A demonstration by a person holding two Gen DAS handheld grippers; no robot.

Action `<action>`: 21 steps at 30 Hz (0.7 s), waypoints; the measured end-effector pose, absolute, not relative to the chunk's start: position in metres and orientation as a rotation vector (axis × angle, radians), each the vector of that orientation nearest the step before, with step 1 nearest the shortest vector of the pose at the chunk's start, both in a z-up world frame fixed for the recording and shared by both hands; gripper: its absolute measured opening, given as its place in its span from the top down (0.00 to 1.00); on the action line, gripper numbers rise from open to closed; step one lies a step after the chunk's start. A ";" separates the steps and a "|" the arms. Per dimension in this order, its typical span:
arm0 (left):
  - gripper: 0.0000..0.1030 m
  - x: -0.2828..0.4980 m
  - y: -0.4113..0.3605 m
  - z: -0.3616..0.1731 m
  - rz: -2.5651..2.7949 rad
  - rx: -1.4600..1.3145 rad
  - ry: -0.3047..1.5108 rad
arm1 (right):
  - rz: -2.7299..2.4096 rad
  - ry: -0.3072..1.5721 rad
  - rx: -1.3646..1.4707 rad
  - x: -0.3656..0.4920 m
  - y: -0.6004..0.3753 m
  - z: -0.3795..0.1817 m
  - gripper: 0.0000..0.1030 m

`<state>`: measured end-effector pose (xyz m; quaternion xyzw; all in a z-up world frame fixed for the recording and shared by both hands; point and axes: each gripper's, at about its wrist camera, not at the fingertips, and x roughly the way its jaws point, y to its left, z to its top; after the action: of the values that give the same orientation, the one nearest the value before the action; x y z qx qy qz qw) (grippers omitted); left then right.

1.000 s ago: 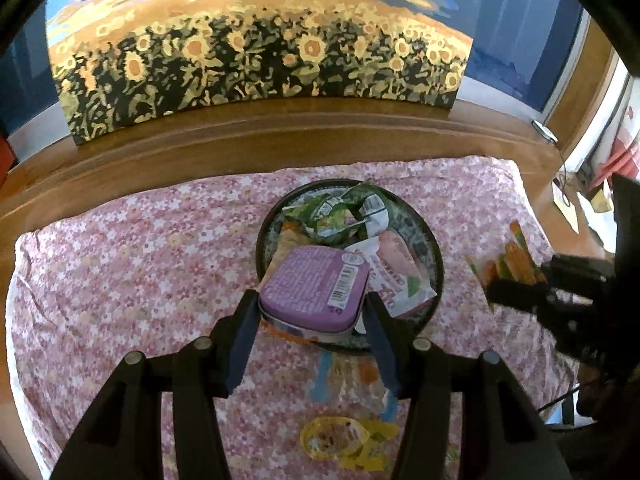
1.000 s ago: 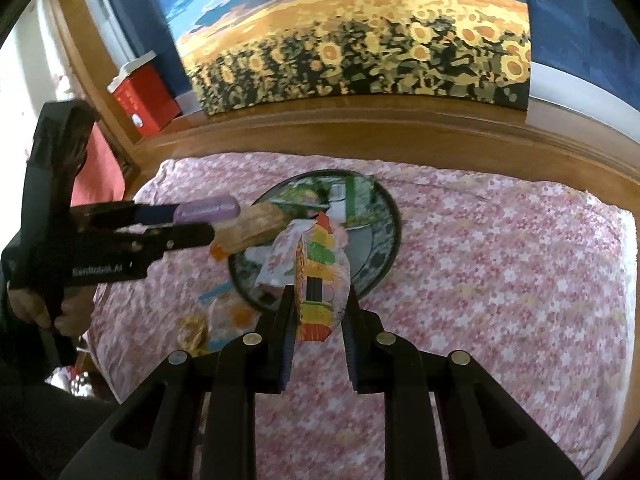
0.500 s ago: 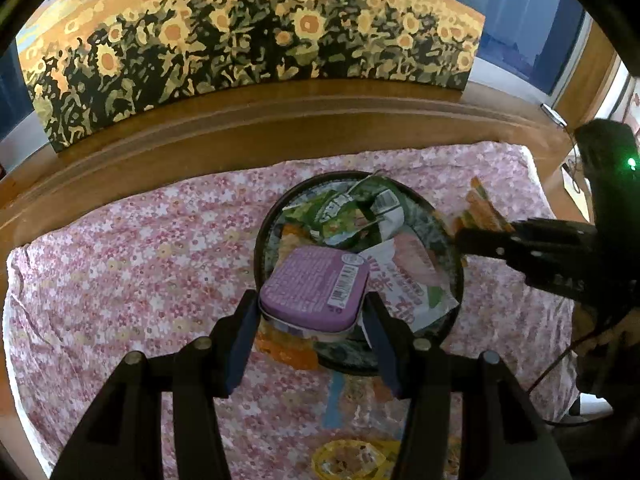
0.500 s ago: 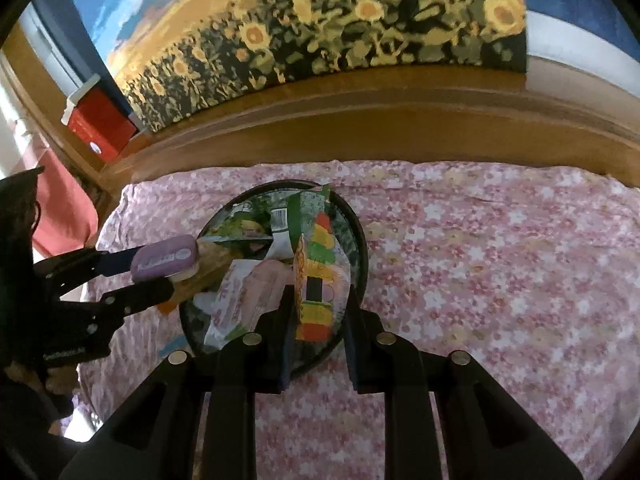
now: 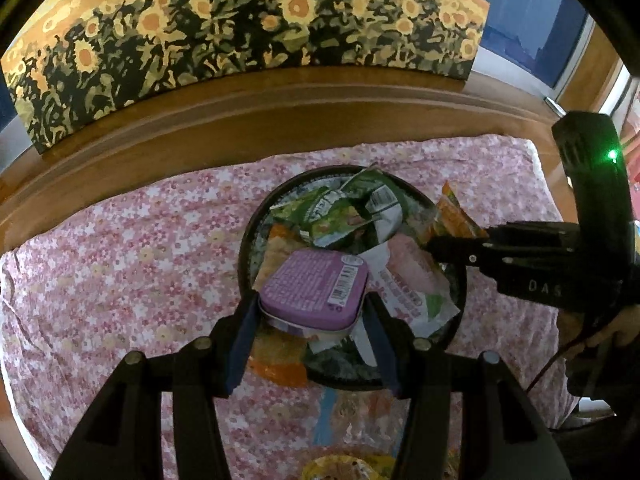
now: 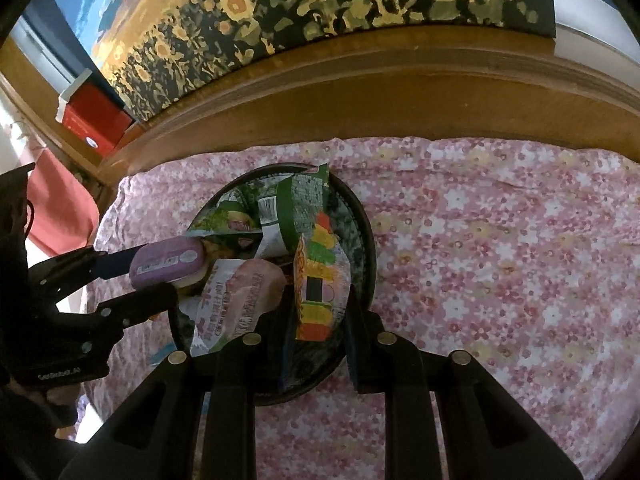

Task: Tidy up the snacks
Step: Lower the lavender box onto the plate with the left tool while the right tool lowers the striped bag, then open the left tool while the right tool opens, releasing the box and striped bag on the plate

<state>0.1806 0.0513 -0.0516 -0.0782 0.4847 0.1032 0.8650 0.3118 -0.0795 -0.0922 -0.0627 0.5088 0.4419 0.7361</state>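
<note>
My left gripper [image 5: 310, 314] is shut on a flat purple tin [image 5: 312, 288], held just above the near side of a round dark plate [image 5: 245, 256]. The plate holds green packets [image 5: 344, 216], a pink and white packet [image 5: 408, 280] and an orange packet [image 5: 276, 360] under the tin. My right gripper [image 6: 320, 300] is shut on a striped orange, green and yellow packet [image 6: 318, 276], standing on edge over the plate's [image 6: 370, 248] right part. The right wrist view shows the left gripper [image 6: 136, 276] with the tin [image 6: 168, 260] at the plate's left.
A pink floral cloth [image 6: 500, 260] covers the surface. A wooden ledge [image 5: 280, 112] and a sunflower painting [image 5: 240, 28] stand behind it. A clear packet [image 5: 344, 412] and a yellow snack [image 5: 340, 468] lie on the cloth below the plate. A red box [image 6: 96, 120] sits far left.
Both grippers have moved in over the plate and lower. The right gripper carried its striped packet from beside the plate to above its right part. Both grips are unchanged.
</note>
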 end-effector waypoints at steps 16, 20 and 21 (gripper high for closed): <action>0.46 0.189 0.056 -0.052 0.225 -0.166 1.021 | 0.982 1.105 -0.154 0.309 -0.074 -0.094 0.78; 0.46 0.189 0.056 -0.053 0.215 -0.170 1.022 | 0.978 1.100 -0.159 0.309 -0.076 -0.092 0.78; 0.46 0.189 0.056 -0.053 0.214 -0.172 1.024 | 0.977 1.098 -0.160 0.309 -0.076 -0.092 0.78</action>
<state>0.1886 0.0565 -0.0531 -0.0820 0.4885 0.1022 0.8627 0.3092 -0.0761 -0.0922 -0.0731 0.5004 0.4451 0.7390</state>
